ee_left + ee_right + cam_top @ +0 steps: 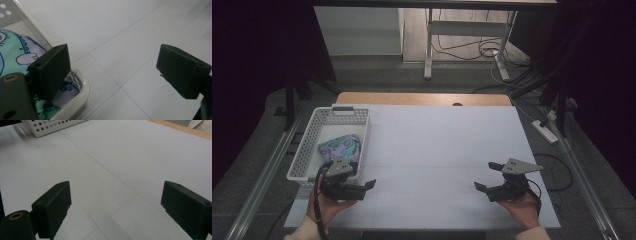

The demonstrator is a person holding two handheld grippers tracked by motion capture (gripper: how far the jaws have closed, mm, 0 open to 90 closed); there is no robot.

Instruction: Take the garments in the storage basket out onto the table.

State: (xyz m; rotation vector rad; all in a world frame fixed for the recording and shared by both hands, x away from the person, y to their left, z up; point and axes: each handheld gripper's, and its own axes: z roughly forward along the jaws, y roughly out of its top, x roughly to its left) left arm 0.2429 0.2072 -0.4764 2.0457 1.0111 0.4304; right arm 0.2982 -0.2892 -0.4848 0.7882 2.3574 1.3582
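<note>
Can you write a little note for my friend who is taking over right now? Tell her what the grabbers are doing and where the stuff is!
Left hand-held gripper: jaws open, holding nothing, beside the near end of the white basket.
Right hand-held gripper: jaws open, holding nothing, over bare table at the near right.
Things: a patterned cloth in green and purple lies bunched inside the basket, towards its near end. The basket stands at the table's left side.
Done: the cloth is in the basket and nothing is gripped.
Left: probably to reach for the cloth with the left hand-held gripper, which is nearest, if it has to come out.
</note>
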